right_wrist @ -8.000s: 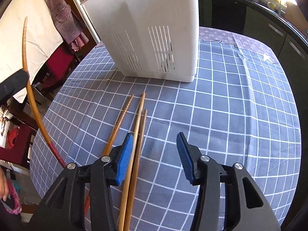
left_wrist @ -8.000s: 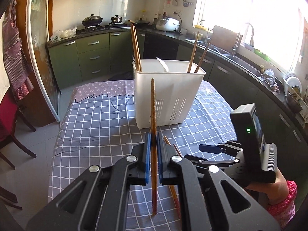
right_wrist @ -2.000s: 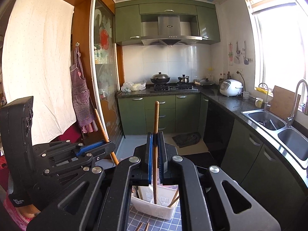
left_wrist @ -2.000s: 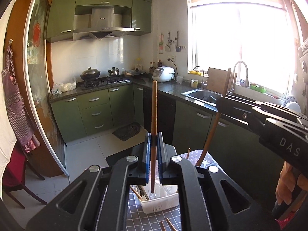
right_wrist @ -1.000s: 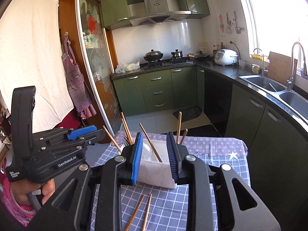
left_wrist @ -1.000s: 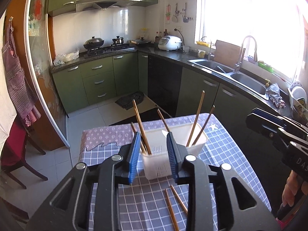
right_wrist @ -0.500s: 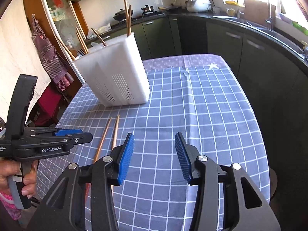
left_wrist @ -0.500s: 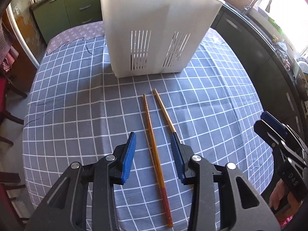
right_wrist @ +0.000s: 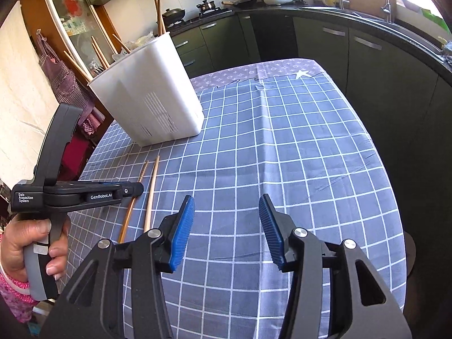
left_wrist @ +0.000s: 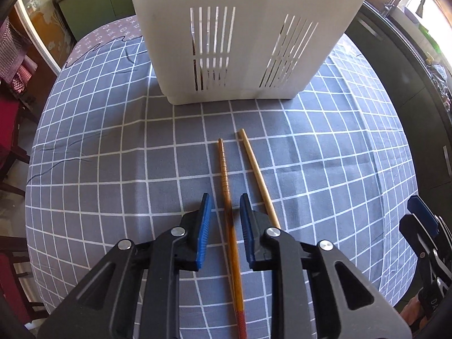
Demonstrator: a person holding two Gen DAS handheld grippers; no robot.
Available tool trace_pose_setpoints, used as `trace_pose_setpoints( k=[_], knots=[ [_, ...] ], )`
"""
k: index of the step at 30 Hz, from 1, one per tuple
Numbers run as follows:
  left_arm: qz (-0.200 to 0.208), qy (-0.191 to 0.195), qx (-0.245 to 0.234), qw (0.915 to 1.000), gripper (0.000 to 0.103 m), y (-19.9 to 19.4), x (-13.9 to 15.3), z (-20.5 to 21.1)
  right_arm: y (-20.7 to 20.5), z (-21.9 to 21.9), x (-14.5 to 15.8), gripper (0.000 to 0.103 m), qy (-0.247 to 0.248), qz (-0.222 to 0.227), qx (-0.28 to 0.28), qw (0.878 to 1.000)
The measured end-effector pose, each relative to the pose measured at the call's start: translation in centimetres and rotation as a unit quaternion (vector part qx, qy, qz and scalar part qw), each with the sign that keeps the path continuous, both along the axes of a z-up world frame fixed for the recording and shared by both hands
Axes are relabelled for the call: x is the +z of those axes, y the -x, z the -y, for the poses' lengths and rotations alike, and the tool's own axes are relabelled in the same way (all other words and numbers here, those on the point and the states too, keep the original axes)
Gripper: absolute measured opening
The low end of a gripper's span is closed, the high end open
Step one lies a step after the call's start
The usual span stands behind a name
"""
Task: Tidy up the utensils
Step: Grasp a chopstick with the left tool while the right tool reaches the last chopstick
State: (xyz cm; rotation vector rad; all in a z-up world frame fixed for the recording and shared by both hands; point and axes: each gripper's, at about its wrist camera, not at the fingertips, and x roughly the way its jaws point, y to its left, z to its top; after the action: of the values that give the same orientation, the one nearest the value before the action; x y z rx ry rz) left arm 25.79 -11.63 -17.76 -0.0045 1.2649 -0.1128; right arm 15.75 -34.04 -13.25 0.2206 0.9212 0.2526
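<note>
A kitchen with green cabinets surrounds a table covered by a grey-blue checked tablecloth [left_wrist: 113, 169]. A white slotted utensil holder [left_wrist: 243, 36] stands upright on the cloth toward the far side; in the right wrist view several chopsticks lean out of its open top.

Two loose chopsticks lie on the cloth in front of the holder, side by side but apart, tips pointing toward it. The darker ribbed chopstick [left_wrist: 224, 175] has a red end nearest the camera. The paler plain chopstick [left_wrist: 257, 175] lies just to its right.

The left gripper [left_wrist: 225, 207] points steeply down over the cloth. Its jaws are closing, with the darker ribbed chopstick between the blue pads; a gap shows on each side, so the pads do not yet press on it. A hand [right_wrist: 36, 243] in a pink sleeve grips its handle.

The right gripper [right_wrist: 226, 212] sits over bare cloth to the right of both chopsticks. Its jaws are apart and opening, nothing between them.
</note>
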Motion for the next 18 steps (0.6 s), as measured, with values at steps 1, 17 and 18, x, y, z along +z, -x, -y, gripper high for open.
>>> trace_pose_setpoints(
  k=[1,17,18],
  knots=[
    [0.002,-0.005,-0.002,1.0,0.014,0.1,0.0,0.2,0.0,0.0,0.1,0.048,-0.001,0.0,-0.001,1.0],
    [0.068,0.021,-0.011,0.9974,0.006,1.5,4.7,-2.0,-0.1,-0.4,0.0,0.052,-0.004,-0.009,0.003,1.0],
    [0.083,0.023,-0.011,0.9962,0.006,1.9,5.7,-2.4,-0.1,-0.5,0.0,0.052,-0.004,-0.01,0.005,1.0]
  ],
)
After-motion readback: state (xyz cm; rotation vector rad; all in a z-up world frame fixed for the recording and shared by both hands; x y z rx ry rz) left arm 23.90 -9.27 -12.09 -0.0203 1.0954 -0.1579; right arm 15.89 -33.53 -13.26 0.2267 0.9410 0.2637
